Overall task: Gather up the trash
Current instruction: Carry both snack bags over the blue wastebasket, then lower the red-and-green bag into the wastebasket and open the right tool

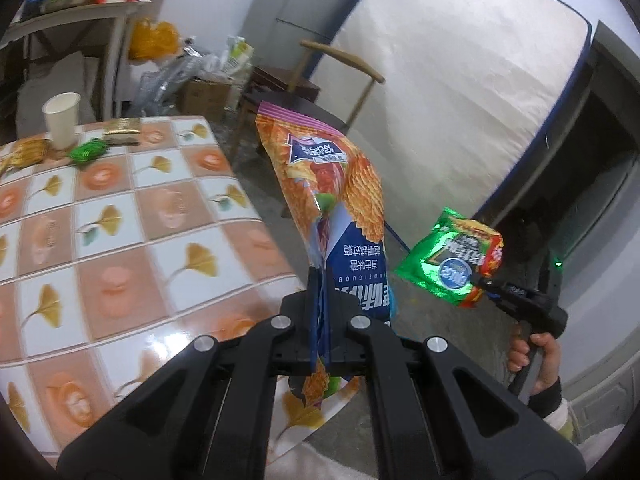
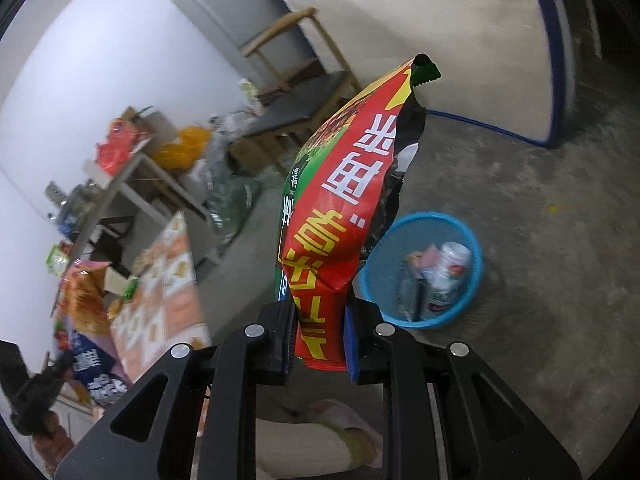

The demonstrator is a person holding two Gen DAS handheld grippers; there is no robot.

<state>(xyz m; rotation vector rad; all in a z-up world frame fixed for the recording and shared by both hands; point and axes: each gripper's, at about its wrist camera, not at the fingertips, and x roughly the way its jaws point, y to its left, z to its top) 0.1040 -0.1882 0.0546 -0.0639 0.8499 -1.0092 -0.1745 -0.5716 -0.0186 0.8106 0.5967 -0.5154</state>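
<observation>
A cream upright mattress with a blue border (image 1: 460,92) is seen leaning at the far wall, with a wooden chair with a dark seat (image 1: 320,92) before it. A table covered in an orange-and-white tiled cloth with ginkgo-leaf print (image 1: 120,240) is noted at the left of the left wrist view. On the grey concrete floor (image 2: 540,260) a round blue plastic waste basket (image 2: 472,240) is seen, holding a white can and other scraps.

The left gripper (image 1: 326,312) is angled downward past the table's right edge and is clenched on an orange and blue crisp bag (image 1: 324,184), gripped at its blue end, the bag standing up and away from the fingers. Chinese characters are printed on it, inverted in view; they are not read with certainty.

The right gripper (image 2: 320,340) is pointed downward toward the floor, the basket just right of it in view. It is closed upon a red and green snack bag (image 2: 348,208), gripped at its lower end. Large white and yellow Chinese characters are printed sideways on the red face. In the left wrist view the handle is seen held in a person's hand (image 1: 536,356) with a dark cuff.

Near the table's far edge a white paper cup (image 1: 62,120), a small green wrapper (image 1: 88,152) and a gold packet (image 1: 122,130) are recorded.
</observation>
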